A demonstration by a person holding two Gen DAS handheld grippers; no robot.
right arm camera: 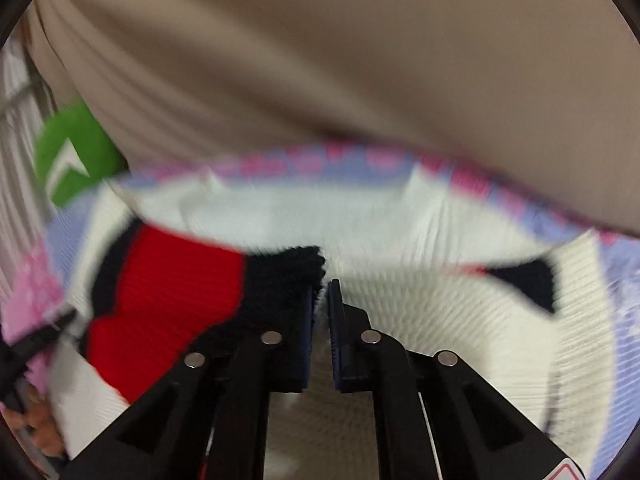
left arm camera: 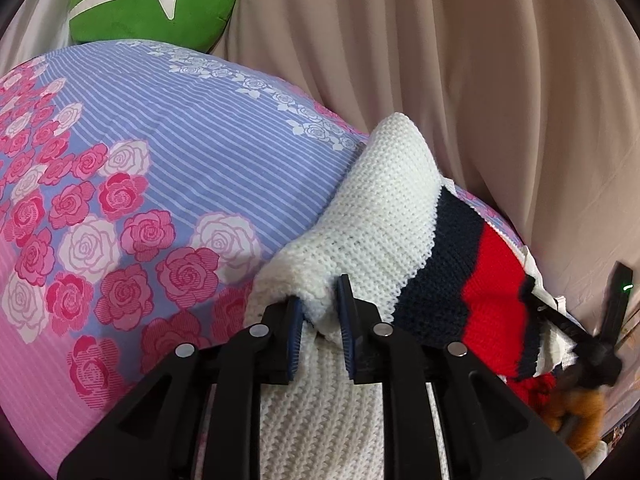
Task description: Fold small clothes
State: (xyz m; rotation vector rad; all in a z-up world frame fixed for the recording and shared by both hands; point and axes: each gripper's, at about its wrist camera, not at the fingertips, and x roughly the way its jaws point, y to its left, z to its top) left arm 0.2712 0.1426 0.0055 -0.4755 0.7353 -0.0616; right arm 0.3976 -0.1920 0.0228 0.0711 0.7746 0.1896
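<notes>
Clearly mid-fold: the left claw (left arm camera: 318,304) pinches the knit sweater's (left arm camera: 384,216) white edge at frame centre, the right claw (right arm camera: 320,300) clamps its navy band, lifted over the floral bed (left arm camera: 160,152); flattening remains.

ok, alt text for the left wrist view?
The left gripper pinches a bunched white fold of a knit sweater with navy and red stripes, lifted over a floral bedsheet. The right gripper holds the sweater's far edge at lower right; a green cushion and beige curtain sit behind.
</notes>
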